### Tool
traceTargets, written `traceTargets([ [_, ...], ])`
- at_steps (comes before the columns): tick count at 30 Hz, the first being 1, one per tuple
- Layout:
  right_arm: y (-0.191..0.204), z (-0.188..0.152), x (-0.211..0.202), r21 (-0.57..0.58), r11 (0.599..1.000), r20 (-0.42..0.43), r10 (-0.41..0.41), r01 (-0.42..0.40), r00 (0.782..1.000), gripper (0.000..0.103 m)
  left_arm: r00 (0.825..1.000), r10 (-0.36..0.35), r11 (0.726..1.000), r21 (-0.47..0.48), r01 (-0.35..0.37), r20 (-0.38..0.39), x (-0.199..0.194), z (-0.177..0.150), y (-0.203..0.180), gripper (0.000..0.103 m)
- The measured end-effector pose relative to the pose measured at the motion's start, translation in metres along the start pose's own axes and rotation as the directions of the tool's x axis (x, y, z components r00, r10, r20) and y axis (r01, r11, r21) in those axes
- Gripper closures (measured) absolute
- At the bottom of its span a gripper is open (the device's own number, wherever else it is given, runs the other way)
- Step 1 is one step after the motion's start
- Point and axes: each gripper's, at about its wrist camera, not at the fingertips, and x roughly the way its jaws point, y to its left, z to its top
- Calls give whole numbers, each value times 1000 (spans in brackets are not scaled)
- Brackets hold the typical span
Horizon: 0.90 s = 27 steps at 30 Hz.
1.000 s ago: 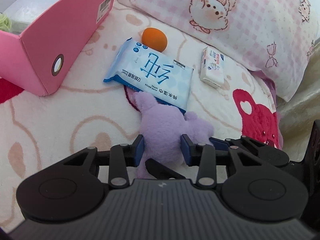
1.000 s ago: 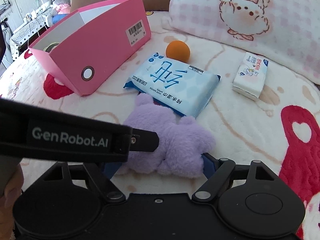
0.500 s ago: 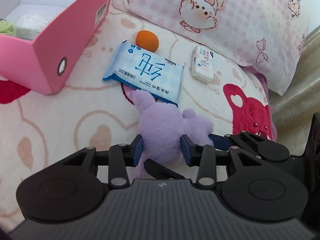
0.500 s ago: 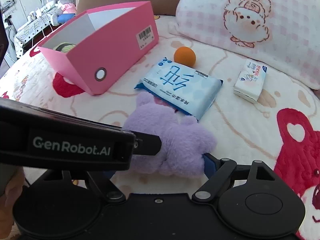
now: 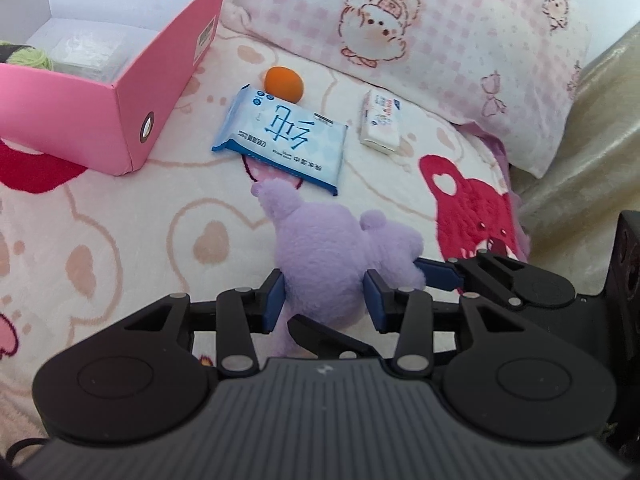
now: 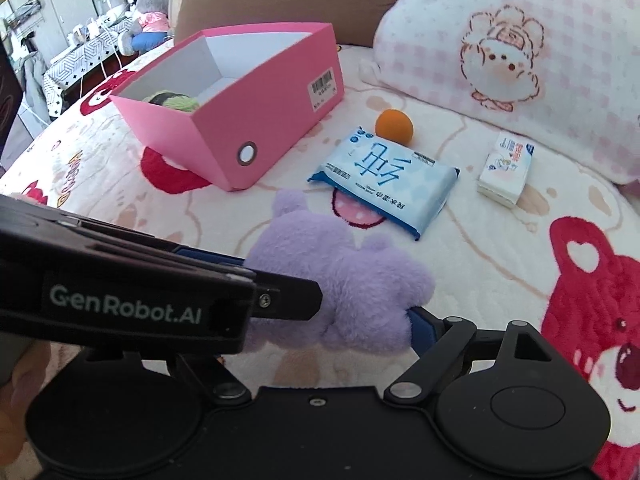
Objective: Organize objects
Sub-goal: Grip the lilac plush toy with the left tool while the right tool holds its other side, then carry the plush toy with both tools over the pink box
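A purple plush toy (image 5: 328,256) hangs just above the bear-print blanket. My left gripper (image 5: 324,300) is shut on its lower body, blue pads pressing both sides while the jaws ease slightly apart. In the right wrist view the plush (image 6: 352,280) lies across my right gripper (image 6: 320,336), whose jaws stand wide around it. The right finger pad (image 6: 420,328) presses its flank; the other finger is hidden behind the left gripper's black body (image 6: 160,300). The pink box (image 6: 272,120) stands open at the far left.
On the blanket beyond the plush lie a blue wipes pack (image 5: 284,132), an orange ball (image 5: 284,84) and a small tissue pack (image 5: 380,120). A pink checked pillow (image 5: 420,40) lines the far side. Green yarn (image 6: 176,101) and a clear packet (image 5: 84,52) sit inside the box.
Both grippers have risen with the plush, which has come off the blanket and away from the wipes pack. The inside of the pink box has come into view.
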Motion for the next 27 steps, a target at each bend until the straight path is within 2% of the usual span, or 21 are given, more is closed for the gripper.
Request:
traceTargets([
  [12,33,3,-44,-35,999,-20,17,-18,1000,14,1000,-6,998,64,7,-24,-55,-6,-11,62],
  [17,42,9,-67,-9,999,-13,50,-50,999,14,999,-19,997,70,21,-41,-79,-4,-11,61],
  [27,69,19,-91,-40,996,18,83,-82,996,15,999,-40,997,68,41,-8,-124,2,-2,60],
])
